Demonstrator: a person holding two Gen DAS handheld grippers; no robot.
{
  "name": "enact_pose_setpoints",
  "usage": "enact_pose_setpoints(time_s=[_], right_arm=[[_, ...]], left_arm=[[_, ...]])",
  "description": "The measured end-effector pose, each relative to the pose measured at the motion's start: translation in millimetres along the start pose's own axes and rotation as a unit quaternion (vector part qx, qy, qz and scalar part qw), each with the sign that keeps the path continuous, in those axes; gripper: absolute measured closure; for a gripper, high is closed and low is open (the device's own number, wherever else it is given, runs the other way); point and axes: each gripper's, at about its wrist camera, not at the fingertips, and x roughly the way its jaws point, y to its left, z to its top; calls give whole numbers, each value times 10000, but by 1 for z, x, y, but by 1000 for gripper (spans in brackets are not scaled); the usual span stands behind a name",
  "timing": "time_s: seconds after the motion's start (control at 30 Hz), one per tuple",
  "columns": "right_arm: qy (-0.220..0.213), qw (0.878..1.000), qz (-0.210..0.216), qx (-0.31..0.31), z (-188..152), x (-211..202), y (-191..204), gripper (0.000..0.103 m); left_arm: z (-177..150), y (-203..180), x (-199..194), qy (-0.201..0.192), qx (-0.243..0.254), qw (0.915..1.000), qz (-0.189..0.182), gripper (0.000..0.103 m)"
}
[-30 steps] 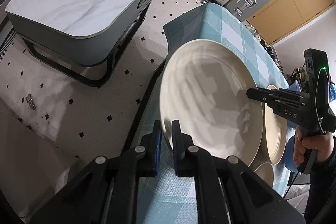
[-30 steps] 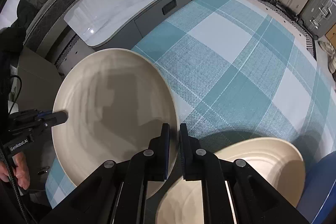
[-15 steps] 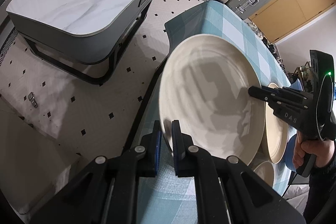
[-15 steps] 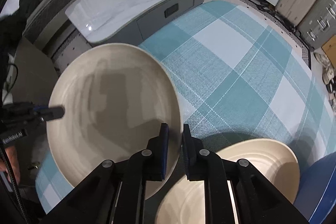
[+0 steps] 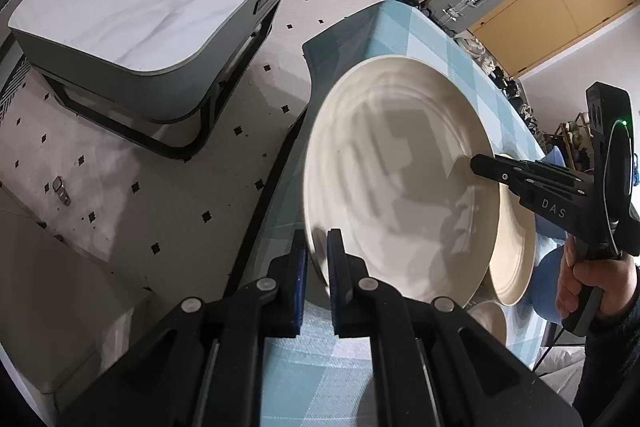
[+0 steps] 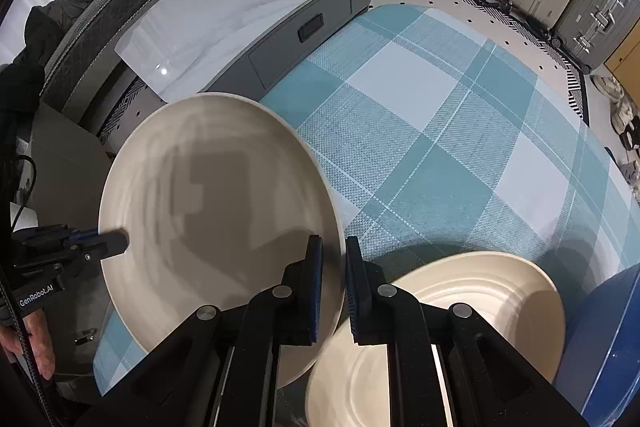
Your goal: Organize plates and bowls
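Plate (image 5: 400, 179), large and cream, hangs clear of the bench (image 6: 440, 131), pinched at opposite edges: the left gripper (image 5: 317, 259) is clamped on its near-left rim, the right gripper (image 6: 331, 279) on the rim across from it. Both sets of fingers are closed on the plate, with the rim running between each pair.

The plate sits over the bench's left end, tilted a little, part of it overhanging the floor (image 5: 120, 167). Just to its right, and lower, lies a second plate (image 6: 460, 311) flat on the checked cloth; the big plate's right edge already overlaps it in the right wrist view. A blue dish (image 6: 608, 327) sits further right, and a small bowl (image 5: 490, 315) peeks from under the big plate's near edge.

The stack target probably lies rightward, on the right gripper's side, so that hand looks set to lead while the left follows. The risk is the rims clipping as they cross.
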Motion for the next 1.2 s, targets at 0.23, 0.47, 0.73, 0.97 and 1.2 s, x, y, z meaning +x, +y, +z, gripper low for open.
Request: enact_pose_setpoints(time_s=[0.23, 0.47, 0.73, 0.97, 1.2], right_arm=[[-50, 10000, -27, 41, -2, -25, 0, 93], [-81, 9999, -150, 17, -16, -48, 2, 93], [-71, 9996, -257, 62, -51, -64, 3, 93], [-76, 9993, -367, 79, -77, -75, 3, 93], [-58, 9993, -334, 142, -102, -79, 1, 93]], left_arm=[[-6, -8, -13, -4, 5, 10000, -69, 96], [-20, -22, -25, -16, 115, 9999, -75, 96], [-43, -37, -28, 9, 285, 9996, 35, 96], [-61, -52, -26, 33, 413, 9990, 135, 96], [-77, -57, -25, 120, 447, 9989, 68, 96]])
